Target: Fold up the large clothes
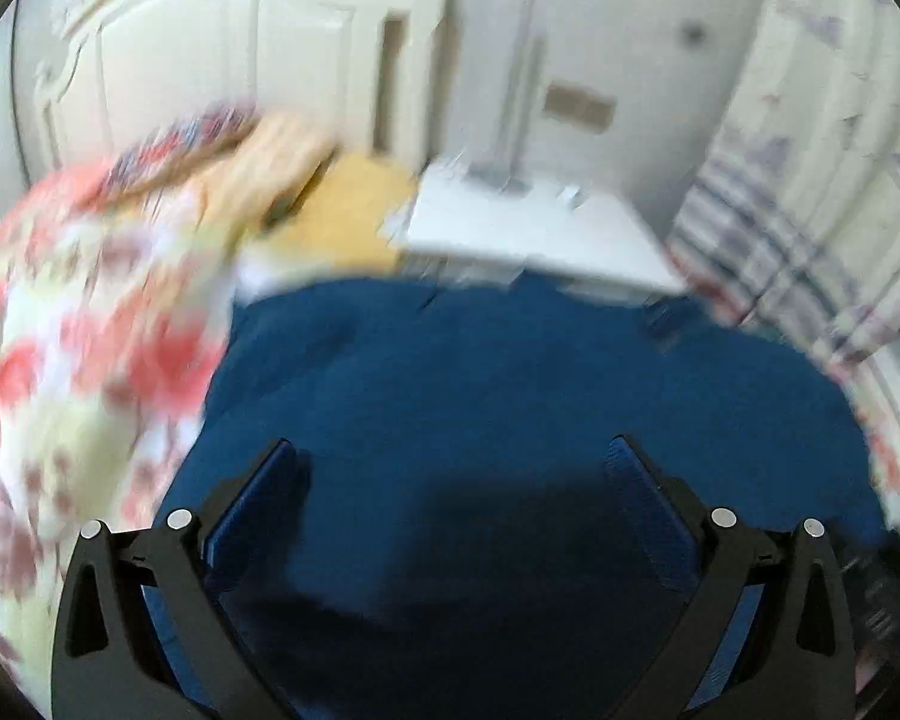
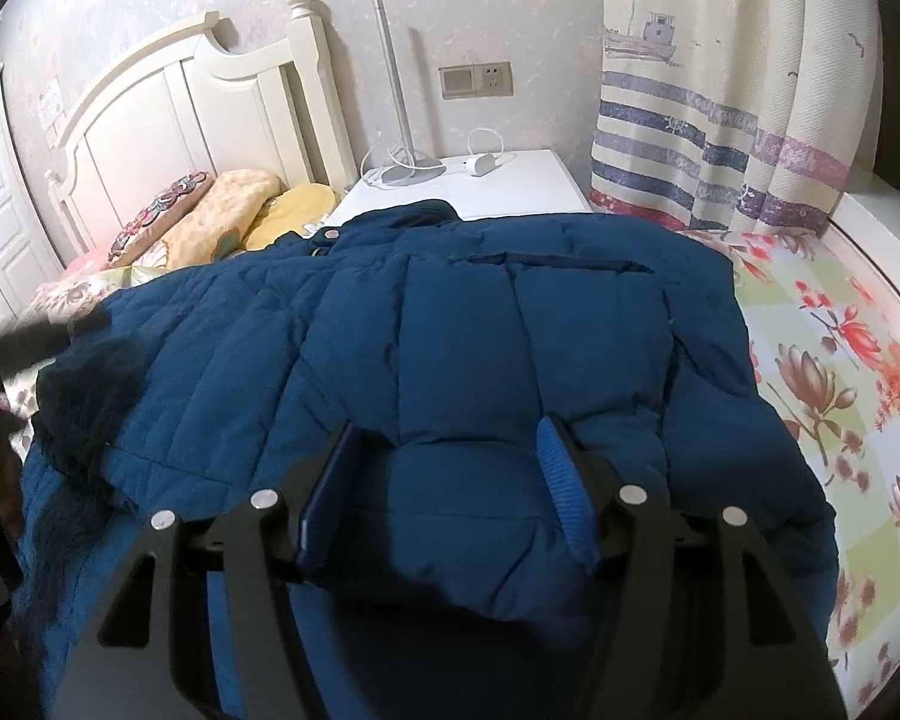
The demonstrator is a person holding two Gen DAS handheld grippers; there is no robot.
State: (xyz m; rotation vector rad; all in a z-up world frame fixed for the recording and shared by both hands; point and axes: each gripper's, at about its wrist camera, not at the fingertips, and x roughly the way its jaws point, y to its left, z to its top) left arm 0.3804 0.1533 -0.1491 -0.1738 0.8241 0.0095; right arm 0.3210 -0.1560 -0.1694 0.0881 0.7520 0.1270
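Blue padded jacket [image 2: 450, 324] spread on the floral bed [image 2: 810, 324].
We see the right claw [image 2: 447, 456] straddling a raised fold at 6 o'clock, fingers apart; the left claw [image 1: 453, 462] gapes over blurred fabric.

The left wrist view looked forward and down from close above the blue jacket [image 1: 510, 396], which filled its lower half; the picture was smeared. It faced the white nightstand [image 1: 528, 234] and headboard [image 1: 168, 54]. The right wrist view was sharp, sat a little farther back over the same jacket [image 2: 450, 360], and faced the same way, toward the nightstand [image 2: 510, 180] and headboard [image 2: 180, 102]. Both views shared the floral bedsheet [image 2: 822, 360], the pillows [image 2: 234, 210] and the striped curtain [image 2: 720, 120].
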